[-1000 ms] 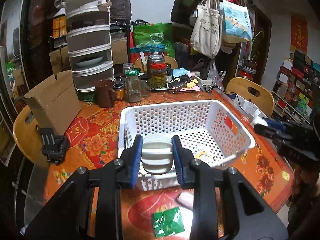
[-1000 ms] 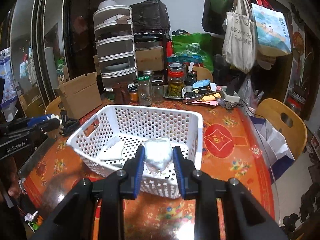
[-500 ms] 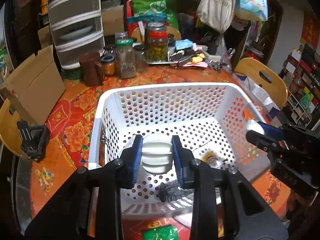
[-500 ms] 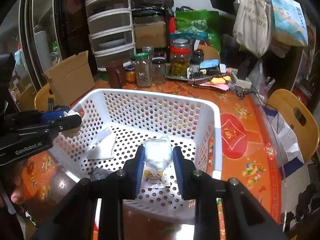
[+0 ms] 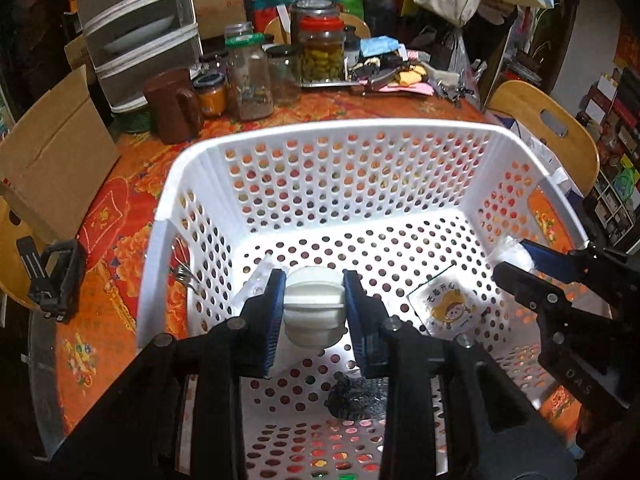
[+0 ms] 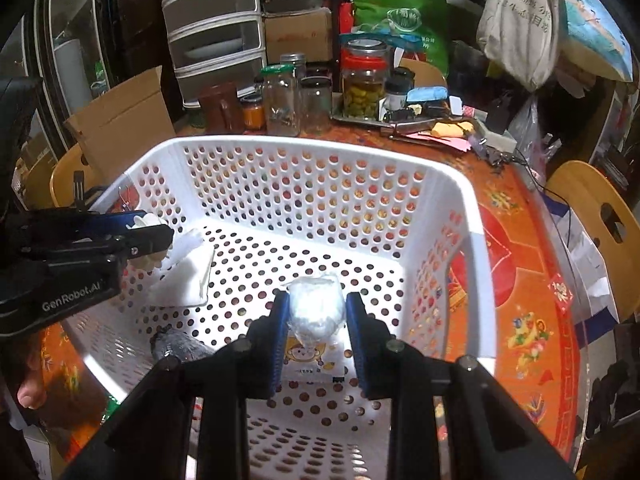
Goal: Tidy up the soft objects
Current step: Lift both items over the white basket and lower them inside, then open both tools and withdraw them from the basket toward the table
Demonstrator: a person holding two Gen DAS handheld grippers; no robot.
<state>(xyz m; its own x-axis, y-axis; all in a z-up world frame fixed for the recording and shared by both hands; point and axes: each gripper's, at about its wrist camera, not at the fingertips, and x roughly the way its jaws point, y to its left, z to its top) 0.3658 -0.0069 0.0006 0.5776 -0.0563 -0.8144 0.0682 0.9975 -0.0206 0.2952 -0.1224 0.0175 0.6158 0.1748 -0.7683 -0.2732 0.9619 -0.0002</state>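
Both tongs moved forward, now over white basket [image 5: 520,168]. Your left tongs [image 5: 314,312] squeeze white ridged puff [image 5: 314,306]; right tongs [image 6: 316,314] squeeze crinkly white bag [image 6: 316,310]. Both soft, light: hold middle gently.

Table [image 5: 120,216], orange floral cloth: white basket [image 5: 320,136]; brown mug [image 5: 172,106]; jars [image 5: 248,76]; drawer unit [image 5: 136,32]; metal tray [image 6: 400,120]; black clamp [image 5: 52,276] at left edge.

Both wrist views close above, facing down into shared white basket [image 5: 360,136]
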